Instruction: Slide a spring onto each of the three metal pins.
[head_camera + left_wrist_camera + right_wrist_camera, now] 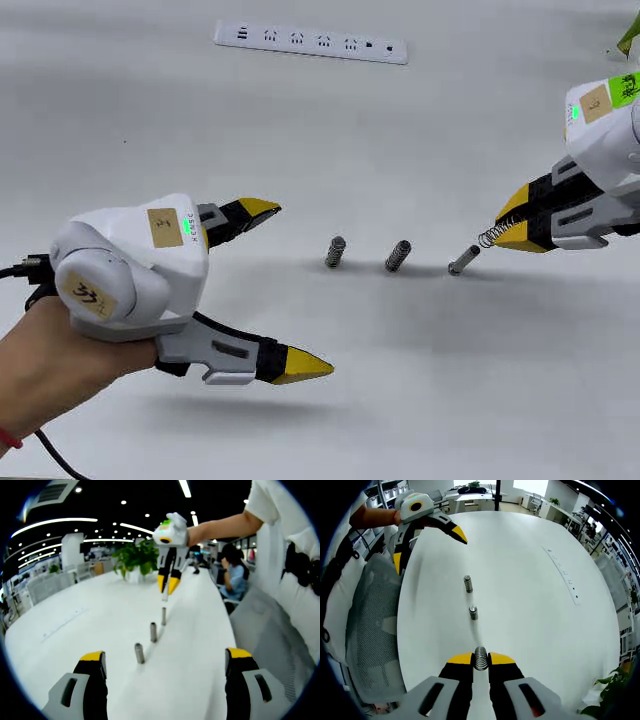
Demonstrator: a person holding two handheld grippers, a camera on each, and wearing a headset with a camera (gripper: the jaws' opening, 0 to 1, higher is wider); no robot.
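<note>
Right gripper (510, 230) clamped on spring (489, 236), center right, just up-right of bare pin (463, 260), axes nearly in line.

I read "44", handwritten, on the left gripper's (300, 288) tan sticker (88, 295); the right gripper's (497, 232) labels are illegible.

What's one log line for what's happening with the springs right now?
right gripper: shut on spring, beside bare pin | left gripper: open, empty | left pin: spring on | middle pin: spring on
</note>
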